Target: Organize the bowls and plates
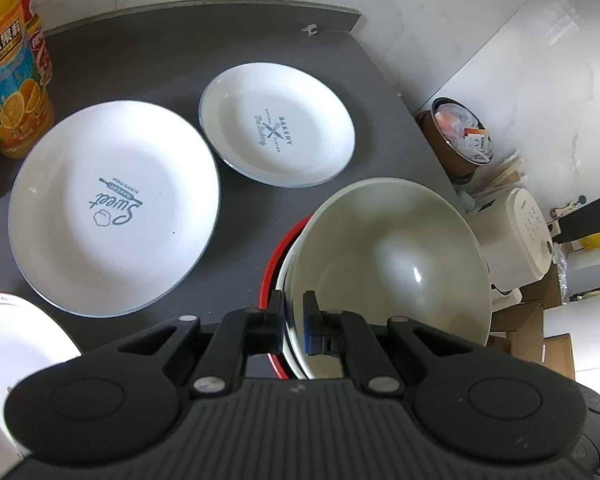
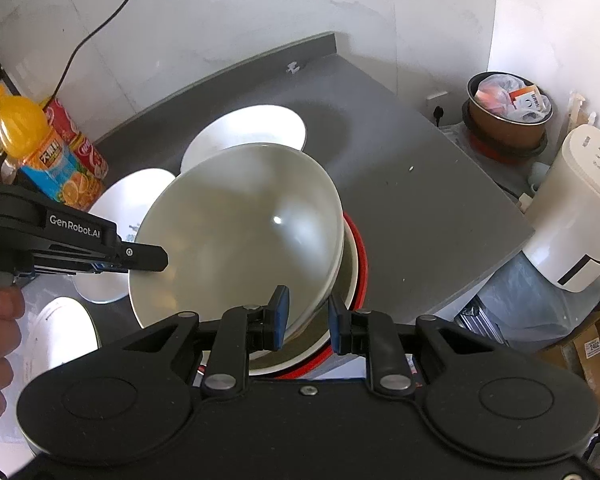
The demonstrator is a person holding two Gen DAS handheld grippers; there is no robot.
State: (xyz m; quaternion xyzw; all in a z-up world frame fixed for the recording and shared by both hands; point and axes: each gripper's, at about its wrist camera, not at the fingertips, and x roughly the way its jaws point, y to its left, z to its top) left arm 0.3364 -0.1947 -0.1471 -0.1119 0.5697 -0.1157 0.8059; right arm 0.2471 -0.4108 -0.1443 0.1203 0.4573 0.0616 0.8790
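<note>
our left gripper (image 1: 292, 320) is clenched on the near rim of the large glossy off-white ceramic bowl (image 1: 388, 264), one finger outside the wall and one inside. the bowl is tilted, its far rim raised, and it sits partly inside a second white bowl (image 2: 346, 272) that rests in a red-rimmed bowl (image 2: 360, 256) beneath. our right gripper (image 2: 304, 316) has its jaws parted around the opposite rim of that stack; the blue pads (image 2: 281, 312) stand on either side of the edge with a gap showing, so we judge it released, not yet gripping.

taking the tilted bowl as our landmark: just to its left lies the big white plate with a blue rim and "sweet" lettering (image 1: 114, 208), flat on the dark grey countertop (image 1: 160, 60). beyond the bowl, touching or almost touching that plate, lies the smaller white "bakery" plate (image 1: 278, 124). left of the bowl and nearer us, another white dish (image 1: 16, 352) shows only in part. far left of it stands an orange juice bottle (image 1: 8, 80).

we judge the task midway: the bowls are nearly nested, the top one still needing to settle level. the plates lie apart, unstacked, so that remains.
</note>
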